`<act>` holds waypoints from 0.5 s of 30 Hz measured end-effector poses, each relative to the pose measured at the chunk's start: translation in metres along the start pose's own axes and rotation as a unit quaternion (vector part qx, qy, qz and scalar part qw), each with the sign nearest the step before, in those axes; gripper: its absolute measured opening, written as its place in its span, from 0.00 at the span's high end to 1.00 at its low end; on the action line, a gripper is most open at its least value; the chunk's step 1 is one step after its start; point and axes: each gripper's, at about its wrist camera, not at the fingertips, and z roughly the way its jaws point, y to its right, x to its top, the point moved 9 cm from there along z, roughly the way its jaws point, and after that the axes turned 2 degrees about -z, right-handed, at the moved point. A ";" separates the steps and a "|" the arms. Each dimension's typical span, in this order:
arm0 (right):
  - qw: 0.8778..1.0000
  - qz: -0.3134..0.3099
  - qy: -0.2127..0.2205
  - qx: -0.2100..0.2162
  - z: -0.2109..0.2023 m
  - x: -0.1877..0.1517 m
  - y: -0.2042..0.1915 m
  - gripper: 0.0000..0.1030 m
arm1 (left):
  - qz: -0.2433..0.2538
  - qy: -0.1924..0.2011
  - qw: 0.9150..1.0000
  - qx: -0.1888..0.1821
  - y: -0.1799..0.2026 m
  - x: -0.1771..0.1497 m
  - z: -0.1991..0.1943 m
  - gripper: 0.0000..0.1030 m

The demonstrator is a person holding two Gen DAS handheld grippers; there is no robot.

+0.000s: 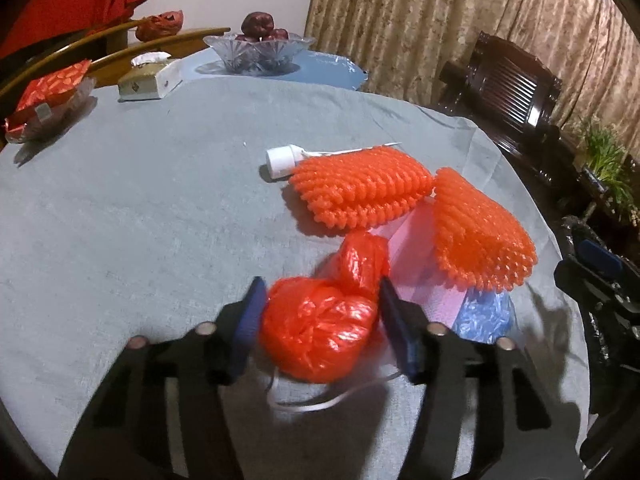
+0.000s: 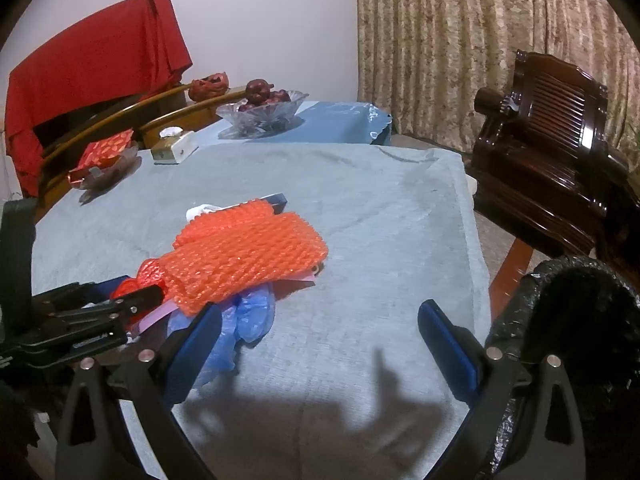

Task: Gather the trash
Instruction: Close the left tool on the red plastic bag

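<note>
Crumpled red plastic bag (image 1: 320, 332) sits between left gripper (image 1: 320, 332) pads, apparently pinched, long axis toward one o'clock; right gripper (image 2: 320, 344) gapes wide, empty.

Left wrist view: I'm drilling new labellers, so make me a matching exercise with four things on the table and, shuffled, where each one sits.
Things:
1 red plastic bag
2 white cap
3 glass fruit bowl
4 blue plastic wad

Places:
A at the far end of the table
B between the fingers of the left hand-held gripper
C tucked under the nearer foam net
D poking out from the farther foam net

Pairs: 1-B, 2-D, 3-A, 4-C
</note>
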 end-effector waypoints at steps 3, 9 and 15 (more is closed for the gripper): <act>1.000 -0.003 0.003 0.003 -0.001 0.003 -0.005 0.07 | -0.004 0.004 1.000 -0.006 0.001 0.002 -0.004 0.52; 1.000 -0.013 0.015 0.019 -0.004 0.010 -0.019 0.07 | -0.002 0.027 1.000 -0.002 -0.003 0.012 -0.019 0.56; 0.999 -0.016 0.018 0.035 -0.001 0.016 -0.035 0.09 | -0.011 0.052 0.998 0.014 -0.016 0.026 -0.035 0.57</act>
